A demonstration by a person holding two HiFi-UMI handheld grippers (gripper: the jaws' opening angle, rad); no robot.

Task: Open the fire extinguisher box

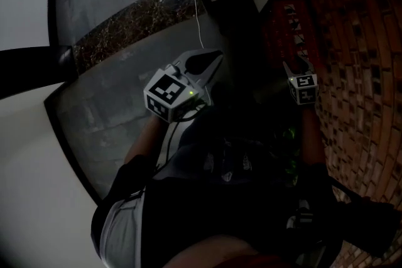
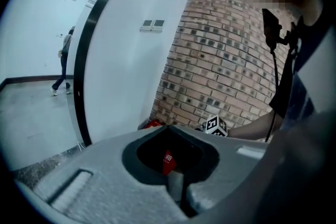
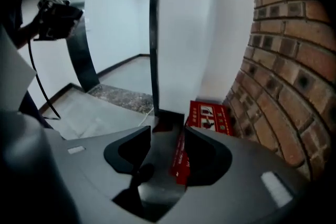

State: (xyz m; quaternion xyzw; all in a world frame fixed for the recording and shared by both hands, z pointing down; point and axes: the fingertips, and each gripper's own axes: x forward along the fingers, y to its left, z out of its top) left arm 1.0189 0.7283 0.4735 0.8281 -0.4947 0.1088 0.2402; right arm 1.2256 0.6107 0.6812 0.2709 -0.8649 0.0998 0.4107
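Approach stage logged: my right gripper point(image 3: 169, 134) gaped before the fire extinguisher box point(image 3: 210, 117); left gripper point(image 2: 168, 128) clenched, empty. Next needed, I judged: its lid edge.

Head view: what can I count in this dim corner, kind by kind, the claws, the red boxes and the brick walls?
Claws: 2, the left claw shut and the right claw open
Red box: 1, standing on the floor by the wall
Brick wall: 1
Total: 4
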